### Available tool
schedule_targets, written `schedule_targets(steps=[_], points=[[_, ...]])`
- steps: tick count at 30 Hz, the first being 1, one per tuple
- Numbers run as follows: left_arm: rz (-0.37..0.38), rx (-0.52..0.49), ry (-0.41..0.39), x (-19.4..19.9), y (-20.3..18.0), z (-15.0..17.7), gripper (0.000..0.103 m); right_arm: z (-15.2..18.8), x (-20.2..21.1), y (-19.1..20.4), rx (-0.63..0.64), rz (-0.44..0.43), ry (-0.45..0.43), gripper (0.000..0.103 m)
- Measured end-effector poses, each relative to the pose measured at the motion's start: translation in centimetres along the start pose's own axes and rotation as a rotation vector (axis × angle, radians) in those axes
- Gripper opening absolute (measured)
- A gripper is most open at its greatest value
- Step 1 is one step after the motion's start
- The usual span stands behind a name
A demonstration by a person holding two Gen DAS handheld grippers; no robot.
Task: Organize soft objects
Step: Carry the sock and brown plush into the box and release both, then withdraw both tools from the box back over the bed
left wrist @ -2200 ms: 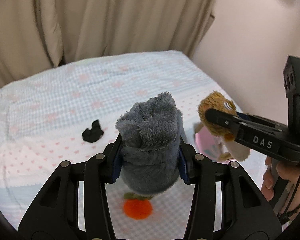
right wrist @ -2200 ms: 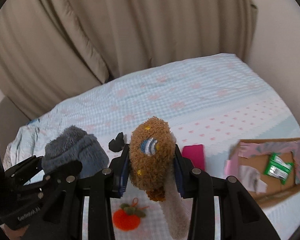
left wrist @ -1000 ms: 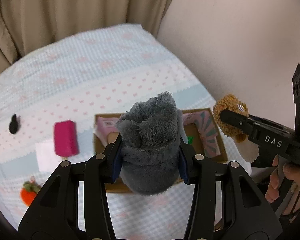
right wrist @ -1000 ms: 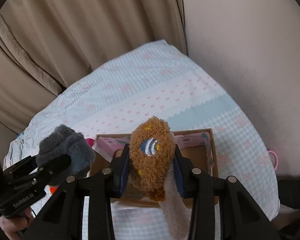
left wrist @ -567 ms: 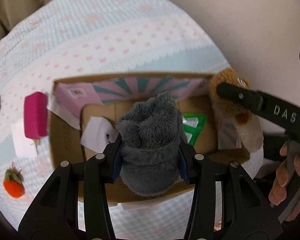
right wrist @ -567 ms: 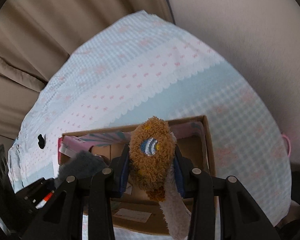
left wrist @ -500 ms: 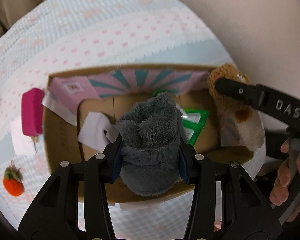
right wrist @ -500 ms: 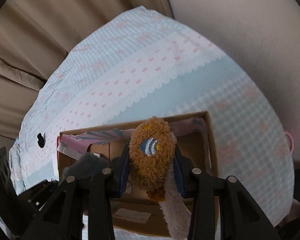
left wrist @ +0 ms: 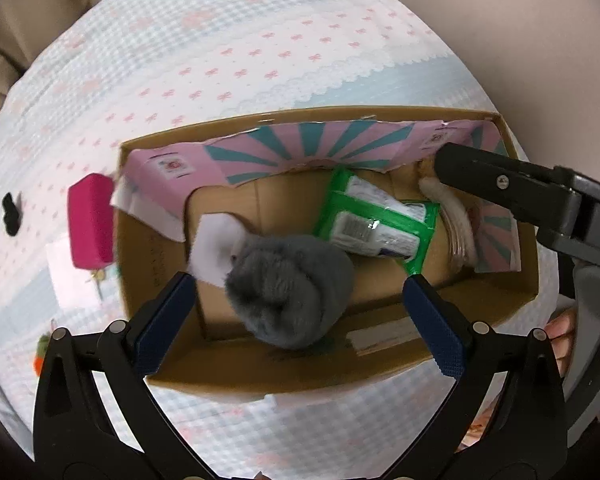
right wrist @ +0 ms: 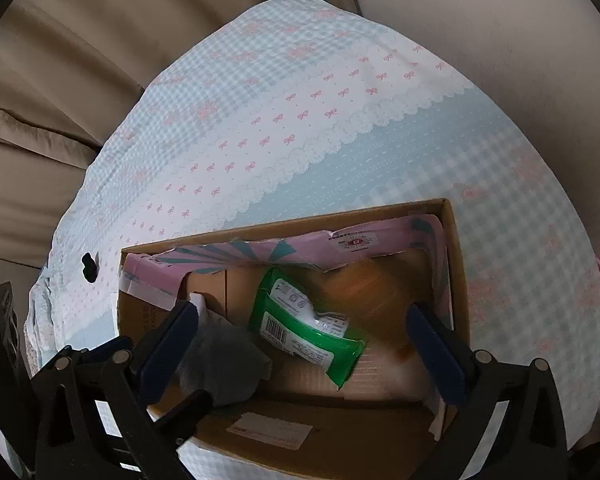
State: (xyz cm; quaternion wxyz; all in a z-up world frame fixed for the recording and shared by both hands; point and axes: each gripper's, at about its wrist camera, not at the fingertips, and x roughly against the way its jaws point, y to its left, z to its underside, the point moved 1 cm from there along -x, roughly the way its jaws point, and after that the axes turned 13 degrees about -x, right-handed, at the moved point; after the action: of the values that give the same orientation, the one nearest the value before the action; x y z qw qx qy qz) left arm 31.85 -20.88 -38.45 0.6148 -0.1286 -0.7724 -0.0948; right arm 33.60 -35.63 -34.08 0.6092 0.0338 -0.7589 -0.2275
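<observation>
An open cardboard box (left wrist: 380, 368) (right wrist: 456, 240) sits on the bed. My left gripper (left wrist: 300, 300) is open above its left half, and the grey plush toy (left wrist: 288, 284) lies free between the spread fingers inside the box; it also shows in the right wrist view (right wrist: 220, 368). My right gripper (right wrist: 304, 344) is open above the right half. The brown plush toy (right wrist: 380, 308) is a blur inside the box below it, and in the left wrist view only its cream part (left wrist: 448, 208) shows beside a right gripper finger (left wrist: 500, 180).
The box holds a green wipes pack (left wrist: 376, 224) (right wrist: 304, 328), a pink striped liner (left wrist: 300, 152) and white paper (left wrist: 216, 248). On the bedspread left of the box lie a magenta pouch (left wrist: 92, 224), a small black item (left wrist: 12, 216) and an orange toy (left wrist: 40, 356). A wall stands to the right.
Both grippers have opened over the box. The grey plush has dropped out of the left gripper and the brown plush out of the right one, into the box.
</observation>
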Motion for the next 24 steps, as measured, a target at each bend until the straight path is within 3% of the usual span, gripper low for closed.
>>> schedule_targets(steps=[14,24], points=[[-0.017,0.016,-0.091,5.5,-0.2,0.9,0.103,1.3,4.7,1.7,0.074,0.01,-0.096,0.103],[-0.076,0.023,-0.24,14.5,0.6,3.7,0.103,3.6,12.5,4.9,0.136,0.016,-0.205,0.103]])
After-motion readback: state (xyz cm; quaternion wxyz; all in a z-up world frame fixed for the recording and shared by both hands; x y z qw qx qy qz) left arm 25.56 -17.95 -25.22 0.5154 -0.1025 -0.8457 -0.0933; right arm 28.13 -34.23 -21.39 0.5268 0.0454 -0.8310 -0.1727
